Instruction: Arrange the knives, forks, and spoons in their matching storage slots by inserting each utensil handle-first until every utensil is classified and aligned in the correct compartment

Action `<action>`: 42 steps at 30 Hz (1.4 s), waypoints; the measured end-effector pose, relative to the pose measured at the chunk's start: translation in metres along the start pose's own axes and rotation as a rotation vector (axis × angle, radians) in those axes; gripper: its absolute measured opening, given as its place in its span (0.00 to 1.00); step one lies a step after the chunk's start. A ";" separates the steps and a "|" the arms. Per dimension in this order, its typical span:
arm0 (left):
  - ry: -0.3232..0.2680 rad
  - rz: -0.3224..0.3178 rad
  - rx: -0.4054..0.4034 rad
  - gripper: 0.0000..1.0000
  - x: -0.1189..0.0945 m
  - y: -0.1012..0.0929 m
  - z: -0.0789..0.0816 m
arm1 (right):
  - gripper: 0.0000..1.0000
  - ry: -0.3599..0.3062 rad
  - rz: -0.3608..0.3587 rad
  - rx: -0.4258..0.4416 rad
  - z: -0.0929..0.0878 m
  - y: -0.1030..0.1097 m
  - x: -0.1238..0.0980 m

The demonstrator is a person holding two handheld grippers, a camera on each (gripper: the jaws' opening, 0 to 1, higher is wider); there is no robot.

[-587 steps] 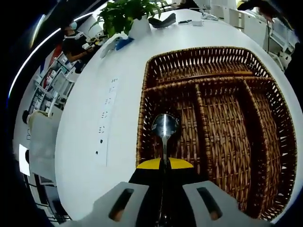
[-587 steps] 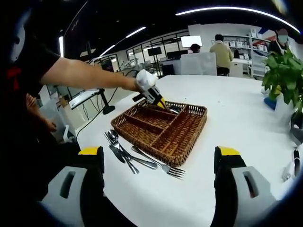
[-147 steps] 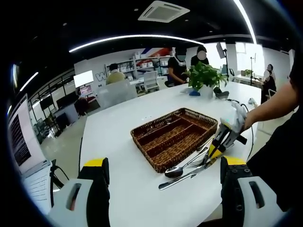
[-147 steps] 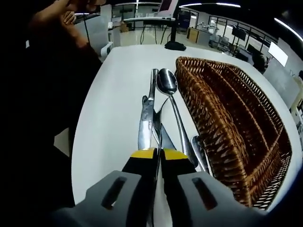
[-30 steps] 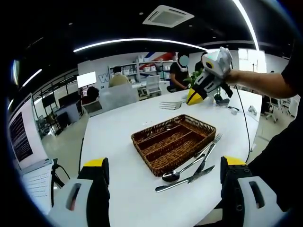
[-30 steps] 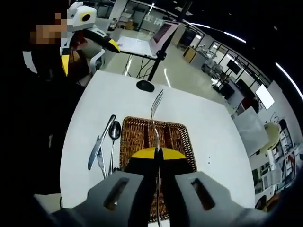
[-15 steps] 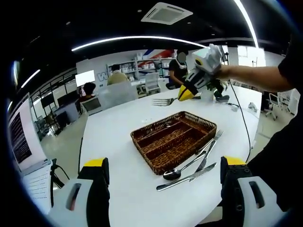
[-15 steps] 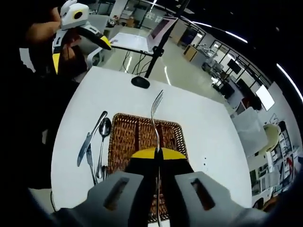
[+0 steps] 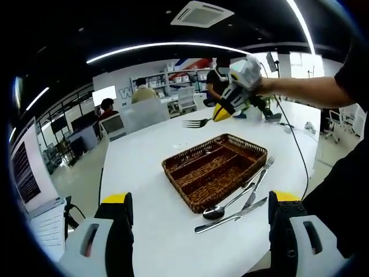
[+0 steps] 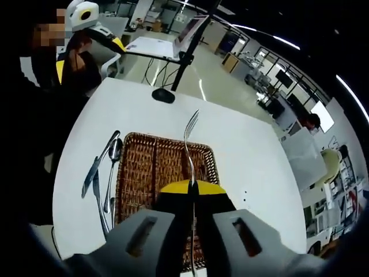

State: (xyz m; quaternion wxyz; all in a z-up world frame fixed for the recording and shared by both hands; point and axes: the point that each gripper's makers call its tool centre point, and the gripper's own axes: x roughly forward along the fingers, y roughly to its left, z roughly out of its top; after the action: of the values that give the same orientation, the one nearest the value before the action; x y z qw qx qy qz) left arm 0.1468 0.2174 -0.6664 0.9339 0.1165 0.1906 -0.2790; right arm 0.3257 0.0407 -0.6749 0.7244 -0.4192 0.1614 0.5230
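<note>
A fork (image 10: 189, 147) was clamped in the right hand-held gripper (image 10: 193, 187) above the wicker tray (image 9: 214, 170). The left hand-held gripper (image 9: 199, 222) was held apart, empty. A spoon (image 9: 228, 205), knife (image 9: 232, 214) and another fork (image 9: 259, 177) were left on the counter (image 9: 144, 190); most sorting was judged undone.

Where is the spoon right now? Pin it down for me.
In the left gripper view the spoon lies on the white table beside the wicker tray, between the tray's near edge and a knife, next to a fork.
</note>
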 end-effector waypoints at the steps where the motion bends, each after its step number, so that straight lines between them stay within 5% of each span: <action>1: 0.001 0.000 -0.001 0.99 0.000 0.000 0.000 | 0.00 0.001 -0.001 -0.001 0.000 -0.001 0.001; 28: 0.013 0.012 -0.019 0.99 0.001 0.004 -0.005 | 0.00 0.013 0.005 -0.057 -0.001 -0.021 0.024; 42: 0.030 0.010 -0.017 0.99 0.002 0.004 -0.010 | 0.00 0.047 0.030 -0.020 -0.033 -0.011 0.059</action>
State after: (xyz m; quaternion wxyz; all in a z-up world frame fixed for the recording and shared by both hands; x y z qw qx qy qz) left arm 0.1480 0.2230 -0.6763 0.9333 0.1135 0.2062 -0.2712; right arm 0.3656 0.0504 -0.7296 0.7084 -0.4360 0.1794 0.5252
